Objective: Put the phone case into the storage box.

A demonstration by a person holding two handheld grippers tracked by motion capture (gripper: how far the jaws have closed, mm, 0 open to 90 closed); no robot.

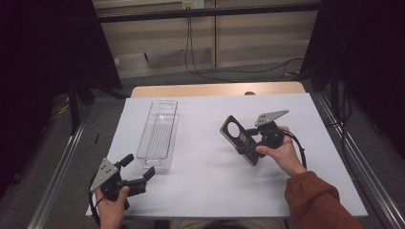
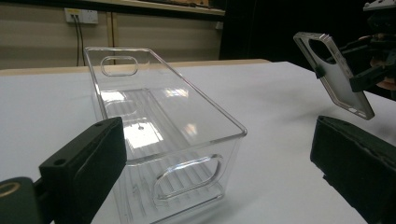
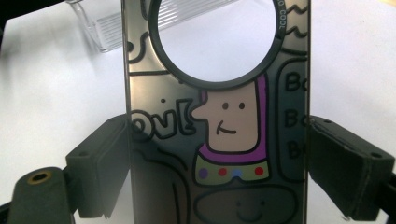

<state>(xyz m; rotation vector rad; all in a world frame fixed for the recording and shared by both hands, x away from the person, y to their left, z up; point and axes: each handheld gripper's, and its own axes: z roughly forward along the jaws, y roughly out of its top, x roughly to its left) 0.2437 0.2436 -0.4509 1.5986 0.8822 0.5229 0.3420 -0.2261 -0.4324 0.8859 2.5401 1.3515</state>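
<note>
A grey phone case (image 1: 240,138) with a round camera hole and a cartoon figure (image 3: 219,135) is held above the table, tilted, in my right gripper (image 1: 252,141). Its jaws press on the case's two long sides. A clear plastic bin (image 1: 159,134) lies lengthwise on the white table cover, left of centre. My left gripper (image 1: 138,168) stands open at the bin's near end, its jaws spread wide with nothing between them. In the left gripper view the bin (image 2: 159,126) is just ahead and the case (image 2: 334,74) hangs at the far right.
The white cover (image 1: 215,181) spans the wooden table (image 1: 217,89). Metal rails (image 1: 57,176) run along both sides of the table. Cables (image 1: 200,67) hang and lie on the floor behind it.
</note>
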